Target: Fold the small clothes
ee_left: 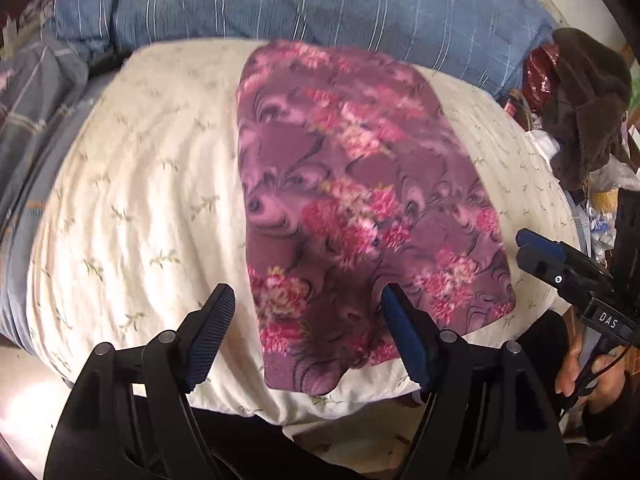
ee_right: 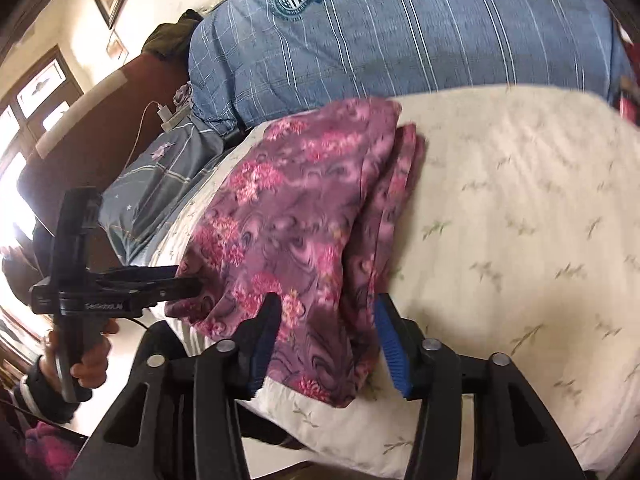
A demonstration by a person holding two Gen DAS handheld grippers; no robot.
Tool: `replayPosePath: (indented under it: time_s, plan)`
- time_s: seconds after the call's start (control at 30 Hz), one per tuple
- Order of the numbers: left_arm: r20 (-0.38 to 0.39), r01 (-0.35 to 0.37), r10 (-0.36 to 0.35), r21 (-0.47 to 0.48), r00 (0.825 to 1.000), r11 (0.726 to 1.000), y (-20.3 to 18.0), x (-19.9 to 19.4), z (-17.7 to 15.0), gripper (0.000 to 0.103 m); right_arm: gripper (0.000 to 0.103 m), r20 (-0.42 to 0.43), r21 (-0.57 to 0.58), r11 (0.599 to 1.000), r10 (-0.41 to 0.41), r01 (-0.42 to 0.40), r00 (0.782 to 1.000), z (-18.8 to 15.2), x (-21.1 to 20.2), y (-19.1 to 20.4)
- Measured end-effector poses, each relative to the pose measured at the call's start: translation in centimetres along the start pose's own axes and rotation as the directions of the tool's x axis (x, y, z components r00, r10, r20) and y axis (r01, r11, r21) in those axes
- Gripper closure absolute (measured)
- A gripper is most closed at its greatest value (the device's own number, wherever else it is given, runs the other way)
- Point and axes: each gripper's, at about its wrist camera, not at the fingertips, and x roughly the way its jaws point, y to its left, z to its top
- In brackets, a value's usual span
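A purple garment with pink flowers [ee_left: 352,200] lies folded into a long strip on a cream pillow [ee_left: 140,208]. My left gripper [ee_left: 308,304] is open, hovering over the garment's near left corner. My right gripper [ee_right: 326,312] is open, its fingers straddling the near end of the garment [ee_right: 288,220]. In the left wrist view the right gripper [ee_left: 536,252] sits beside the garment's right edge. In the right wrist view the left gripper [ee_right: 188,280] is at the garment's left edge.
A blue striped quilt [ee_left: 280,0] is bunched behind the pillow. A grey patterned pillowcase [ee_right: 160,184] lies to the left. Brown cloth and clutter [ee_left: 584,104] pile at the right. A charger with cable [ee_right: 168,116] lies by the headboard.
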Motion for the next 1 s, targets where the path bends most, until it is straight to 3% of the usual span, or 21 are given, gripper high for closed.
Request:
replayPosePath:
  time_s: [0.17,0.27,0.37,0.47,0.53,0.57,0.67,0.7,0.77,0.83,0.93,1.0]
  plan:
    - [0.027,0.0,0.0,0.0,1.0,1.0,0.4,0.1,2.2,0.027,0.045,-0.005,0.022,1.0,-0.022,0.022,1.0,2.1,1.7,-0.2]
    - [0.036,-0.021,0.021,0.004,0.999,1.0,1.1,0.6,4.2,0.027,0.045,0.028,0.081,0.997,0.005,-0.008,1.0,3.9,2.1,-1.4]
    - [0.027,0.012,-0.009,-0.095,1.0,0.995,3.4,1.4,6.6,0.027,0.046,0.048,0.145,0.987,0.059,-0.065,0.997,6.0,3.0,-2.7]
    - [0.004,0.063,-0.064,-0.199,0.998,0.978,5.6,3.3,8.9,0.027,0.049,-0.004,0.162,0.984,0.079,-0.077,0.997,7.1,5.7,-3.0]
    - [-0.044,0.045,-0.056,-0.226,0.997,0.973,6.2,5.1,9.4,0.027,0.088,-0.076,0.14,0.989,0.059,-0.048,0.995,7.3,8.0,-2.7]
    - [-0.067,0.054,-0.072,-0.24,0.995,0.969,6.3,5.8,9.4,0.027,0.095,-0.072,0.13,0.989,0.079,-0.069,0.994,7.4,7.9,-2.5]
    - [-0.062,0.101,-0.119,-0.24,0.991,0.965,6.2,6.5,8.9,0.027,0.096,0.044,0.137,0.983,0.118,-0.123,0.992,7.6,5.3,-2.7]
    - [-0.058,0.105,-0.121,-0.233,0.991,0.967,6.1,6.6,8.9,0.025,0.096,0.032,0.14,0.985,0.102,-0.105,0.994,7.4,5.5,-3.2]
    - [-0.078,0.126,-0.149,-0.244,0.986,0.962,6.3,7.3,8.9,0.023,0.096,-0.086,0.162,0.985,0.072,-0.058,0.994,6.5,7.6,-4.6]
    - [-0.064,0.154,-0.176,-0.258,0.982,0.954,6.7,6.8,9.3,0.023,0.095,-0.062,0.192,0.976,0.116,-0.102,0.991,7.0,6.8,-5.0]
    - [0.004,0.153,-0.157,-0.24,0.988,0.959,7.6,5.6,11.1,0.023,0.082,0.059,0.234,0.953,0.183,-0.192,0.981,9.2,5.1,-5.6]
    - [-0.002,0.136,-0.141,-0.247,0.99,0.959,8.1,6.2,13.0,0.023,0.064,0.081,0.248,0.957,0.133,-0.149,0.988,10.9,5.7,-6.2]
